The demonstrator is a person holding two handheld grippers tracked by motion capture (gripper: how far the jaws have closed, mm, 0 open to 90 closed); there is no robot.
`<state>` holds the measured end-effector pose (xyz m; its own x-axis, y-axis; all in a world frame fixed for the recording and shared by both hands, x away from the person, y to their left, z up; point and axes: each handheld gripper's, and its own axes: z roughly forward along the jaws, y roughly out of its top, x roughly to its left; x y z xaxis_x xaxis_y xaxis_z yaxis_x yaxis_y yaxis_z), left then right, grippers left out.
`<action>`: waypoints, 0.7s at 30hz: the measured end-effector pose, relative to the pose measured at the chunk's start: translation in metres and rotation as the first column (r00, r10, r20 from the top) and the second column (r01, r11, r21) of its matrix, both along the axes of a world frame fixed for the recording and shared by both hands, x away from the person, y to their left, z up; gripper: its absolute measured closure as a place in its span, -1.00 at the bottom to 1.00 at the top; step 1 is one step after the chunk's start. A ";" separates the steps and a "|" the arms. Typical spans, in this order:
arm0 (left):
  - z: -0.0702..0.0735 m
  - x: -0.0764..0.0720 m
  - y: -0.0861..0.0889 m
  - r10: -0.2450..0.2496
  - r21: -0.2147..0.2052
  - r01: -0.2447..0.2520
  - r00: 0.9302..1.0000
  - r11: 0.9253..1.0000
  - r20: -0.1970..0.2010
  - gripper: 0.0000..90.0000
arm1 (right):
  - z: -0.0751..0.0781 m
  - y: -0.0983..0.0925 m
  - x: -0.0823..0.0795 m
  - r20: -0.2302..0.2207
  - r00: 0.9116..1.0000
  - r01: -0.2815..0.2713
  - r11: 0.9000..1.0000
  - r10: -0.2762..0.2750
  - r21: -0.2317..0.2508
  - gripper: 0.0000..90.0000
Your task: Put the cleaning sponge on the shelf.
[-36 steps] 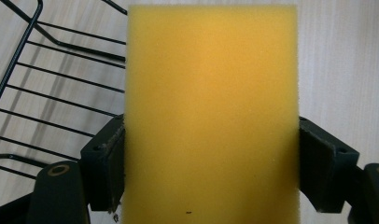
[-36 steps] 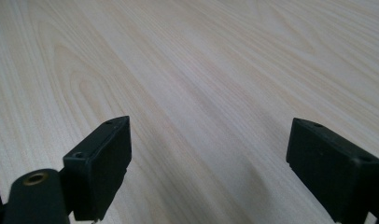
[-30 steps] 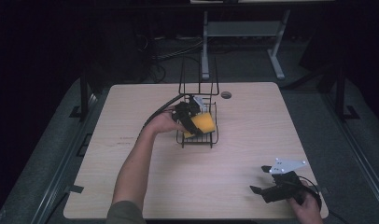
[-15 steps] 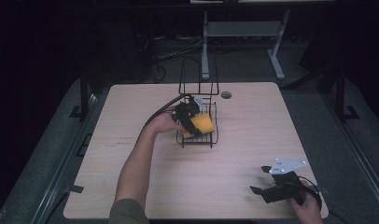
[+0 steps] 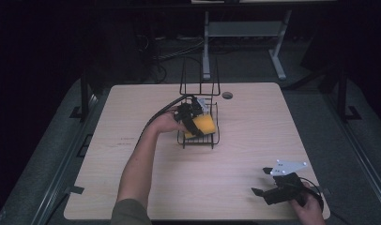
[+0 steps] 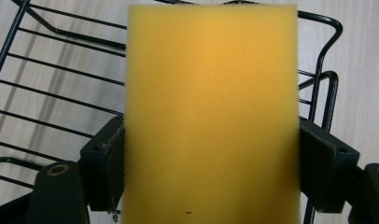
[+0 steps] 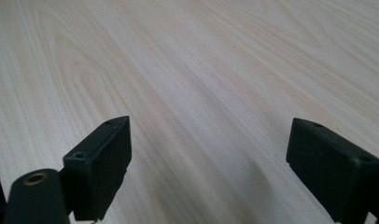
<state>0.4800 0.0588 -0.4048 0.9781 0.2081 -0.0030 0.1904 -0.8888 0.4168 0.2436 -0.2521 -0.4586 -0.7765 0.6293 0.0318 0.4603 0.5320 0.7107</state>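
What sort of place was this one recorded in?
Probably a lab or workshop recording station: a bare wooden table with a cable hole, loose cables on the dark floor, and a metal stand behind.

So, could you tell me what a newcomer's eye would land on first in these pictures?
The bright yellow sponge, clamped between the left gripper's fingers, stands out at once, held over the black wire rack near the middle of the pale wooden table. Next comes the right gripper, open above bare wood at the table's near right corner.
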 end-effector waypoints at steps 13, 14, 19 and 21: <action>-0.001 0.000 -0.001 -0.004 0.009 0.004 1.000 1.000 0.000 -0.58 | 0.000 0.000 -0.001 -0.003 1.000 0.004 1.000 -0.004 -0.012 -0.69; -0.001 0.000 -0.002 -0.005 0.009 0.005 1.000 1.000 0.003 -0.58 | 0.000 0.000 -0.002 -0.007 1.000 0.005 1.000 -0.005 -0.010 -0.69; 0.001 -0.001 0.000 0.002 -0.001 -0.002 1.000 1.000 0.011 -0.60 | 0.000 0.000 -0.002 0.000 1.000 0.005 1.000 -0.005 -0.007 -0.69; 0.003 -0.002 0.003 0.005 -0.006 -0.005 1.000 1.000 0.011 -0.61 | 0.000 0.001 -0.002 -0.003 1.000 0.002 1.000 -0.002 -0.008 -0.69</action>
